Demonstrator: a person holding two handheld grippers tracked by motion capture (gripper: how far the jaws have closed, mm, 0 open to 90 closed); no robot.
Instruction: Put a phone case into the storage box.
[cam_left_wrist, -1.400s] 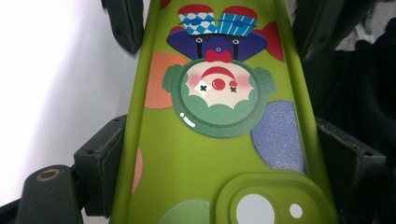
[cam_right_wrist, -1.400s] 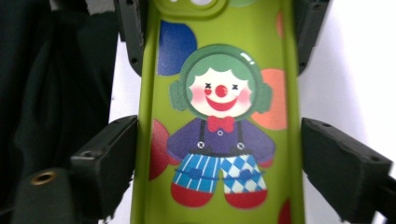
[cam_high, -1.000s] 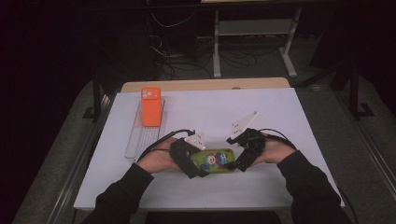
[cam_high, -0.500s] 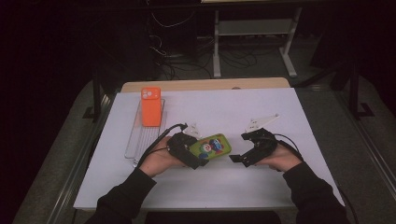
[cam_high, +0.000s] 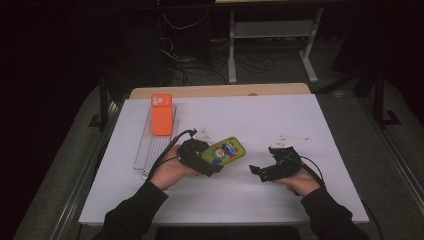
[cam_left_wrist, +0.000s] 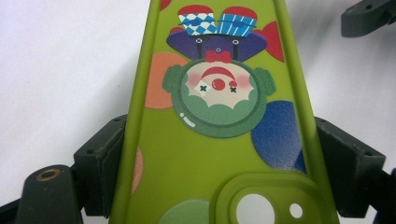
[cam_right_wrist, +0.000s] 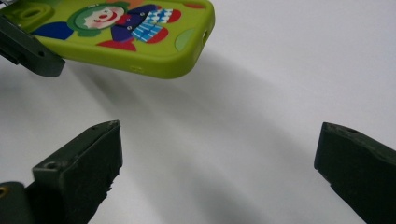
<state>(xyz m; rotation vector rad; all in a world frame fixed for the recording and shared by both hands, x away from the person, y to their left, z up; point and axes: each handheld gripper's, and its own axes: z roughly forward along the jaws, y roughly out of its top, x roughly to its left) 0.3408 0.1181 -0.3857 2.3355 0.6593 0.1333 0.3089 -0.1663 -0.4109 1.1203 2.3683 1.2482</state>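
A green phone case (cam_high: 227, 150) printed with a clown is held just above the white table top, and my left gripper (cam_high: 211, 161) is shut on its camera end. In the left gripper view the case (cam_left_wrist: 219, 116) runs up between the two black jaws of the left gripper (cam_left_wrist: 219, 163), which press on its long edges. My right gripper (cam_high: 260, 172) stands open to the right of the case, apart from it. Its jaws have just been opening and nothing is between them. In the right gripper view the case (cam_right_wrist: 130, 32) hangs at the top left, beyond the right gripper (cam_right_wrist: 217, 154).
An orange phone (cam_high: 161, 114) lies at the far end of a clear ribbed tray (cam_high: 150, 147) at the left of the white table top (cam_high: 310, 120). The other gripper's jaw (cam_left_wrist: 369, 16) shows at the top right of the left gripper view. Dark floor surrounds the table.
My right gripper has let go of the case's free end, moved off to the right and lower, and spread its jaws. The left gripper keeps its grip in the same place.
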